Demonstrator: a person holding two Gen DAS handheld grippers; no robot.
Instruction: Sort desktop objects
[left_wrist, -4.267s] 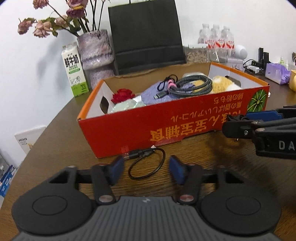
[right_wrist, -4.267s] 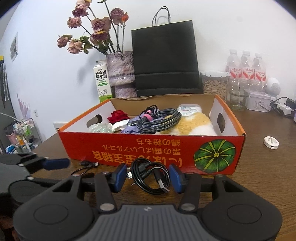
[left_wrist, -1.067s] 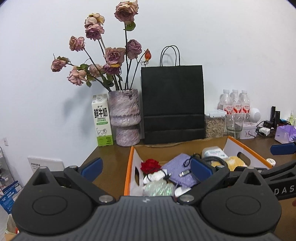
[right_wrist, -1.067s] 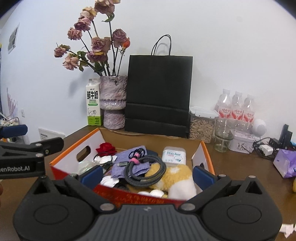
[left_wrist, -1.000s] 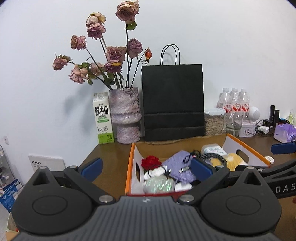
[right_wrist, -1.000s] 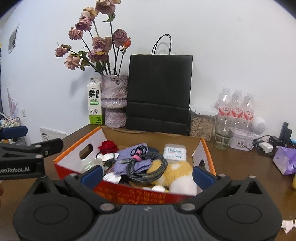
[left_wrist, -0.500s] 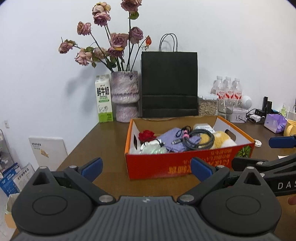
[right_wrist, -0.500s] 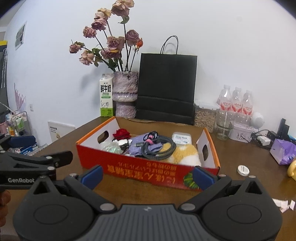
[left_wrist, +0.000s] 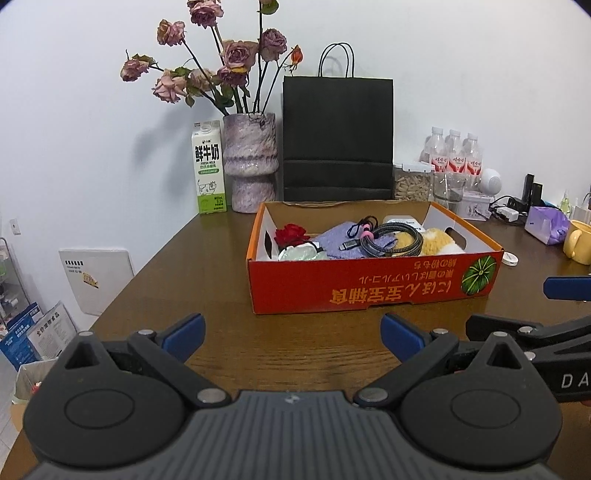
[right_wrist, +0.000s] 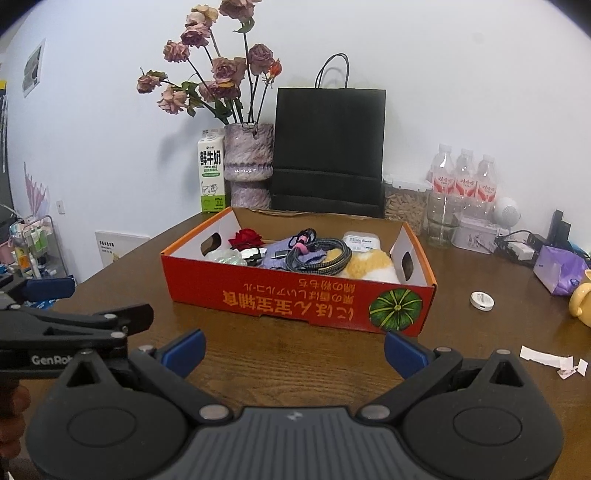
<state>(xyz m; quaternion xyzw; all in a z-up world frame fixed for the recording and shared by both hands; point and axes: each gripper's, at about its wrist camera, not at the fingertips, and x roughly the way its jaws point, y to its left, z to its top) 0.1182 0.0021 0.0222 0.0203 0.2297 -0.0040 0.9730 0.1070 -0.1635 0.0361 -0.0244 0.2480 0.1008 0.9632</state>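
Note:
A red and orange cardboard box (left_wrist: 373, 291) (right_wrist: 295, 297) stands on the brown table, holding a coiled braided cable (left_wrist: 393, 242) (right_wrist: 321, 256), a purple cloth (left_wrist: 341, 242), a red rose (left_wrist: 291, 233) (right_wrist: 245, 238), a plush toy (left_wrist: 437, 240) (right_wrist: 369, 264) and a white case (right_wrist: 360, 240). My left gripper (left_wrist: 291, 334) hovers open in front of the box with nothing between its fingers. My right gripper (right_wrist: 293, 350) is also open and empty, just short of the box's front wall. Each gripper shows at the other view's edge.
Behind the box stand a milk carton (left_wrist: 208, 168), a vase of dried roses (left_wrist: 250, 162), a black paper bag (left_wrist: 338, 138), water bottles (left_wrist: 456, 155) and a jar (right_wrist: 406, 203). A white round disc (right_wrist: 482, 301), a yellow mug (left_wrist: 578, 242), a purple pack (right_wrist: 559, 269) and paper scraps (right_wrist: 554, 362) lie at right.
Both grippers have pulled back and down from above the box to in front of it, still open. The two black cables seen on the table earlier are gone from the table.

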